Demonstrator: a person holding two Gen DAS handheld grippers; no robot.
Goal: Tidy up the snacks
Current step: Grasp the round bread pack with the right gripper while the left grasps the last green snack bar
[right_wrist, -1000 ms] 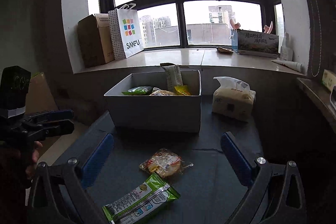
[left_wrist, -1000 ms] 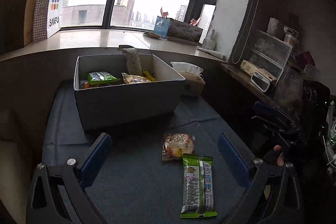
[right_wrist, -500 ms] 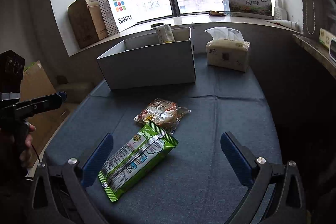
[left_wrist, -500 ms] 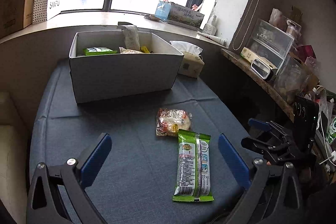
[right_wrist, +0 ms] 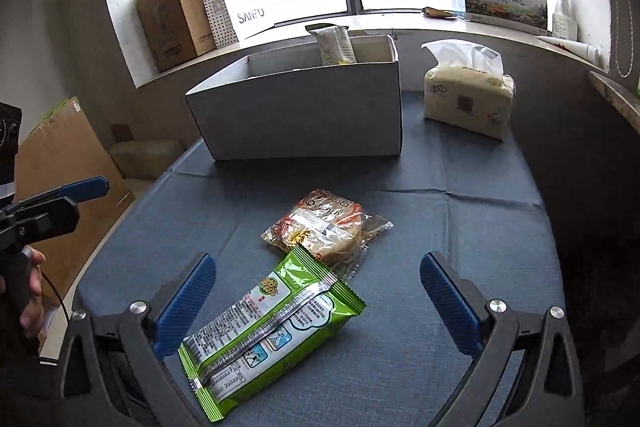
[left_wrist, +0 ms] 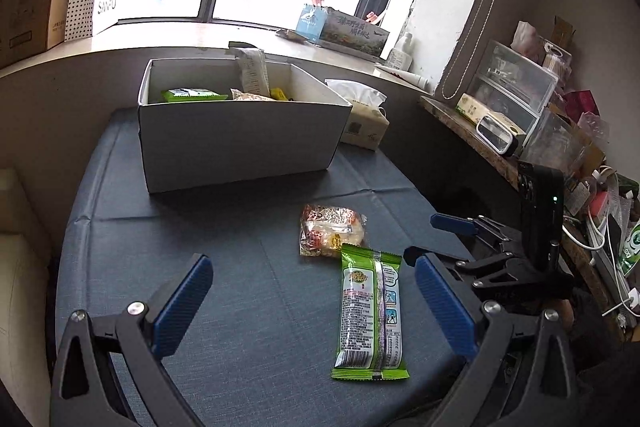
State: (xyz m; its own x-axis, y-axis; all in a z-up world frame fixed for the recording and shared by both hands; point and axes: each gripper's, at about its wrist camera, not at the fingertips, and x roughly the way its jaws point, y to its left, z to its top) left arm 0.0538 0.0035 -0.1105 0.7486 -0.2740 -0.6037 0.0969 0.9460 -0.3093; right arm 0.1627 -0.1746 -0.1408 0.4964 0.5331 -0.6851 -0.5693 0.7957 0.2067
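in the left wrist view the left gripper [left_wrist: 312, 301] is spread wide and holds nothing, low in the frame above the blue tablecloth [left_wrist: 224, 251]. the right gripper [right_wrist: 318, 297] is likewise released. a green snack packet [right_wrist: 272, 323] lies lower centre, its top edge overlapping a clear bun packet [right_wrist: 324, 229]. the white box [right_wrist: 304, 111] with snacks stands upper centre, a tissue pack [right_wrist: 468, 99] at its right

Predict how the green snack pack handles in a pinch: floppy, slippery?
The green snack pack looks like glossy film, so probably slippery. It lies puffed with crimped ends, so likely light and somewhat floppy. One end rests on the clear-wrapped snack, which may shift when it lifts.
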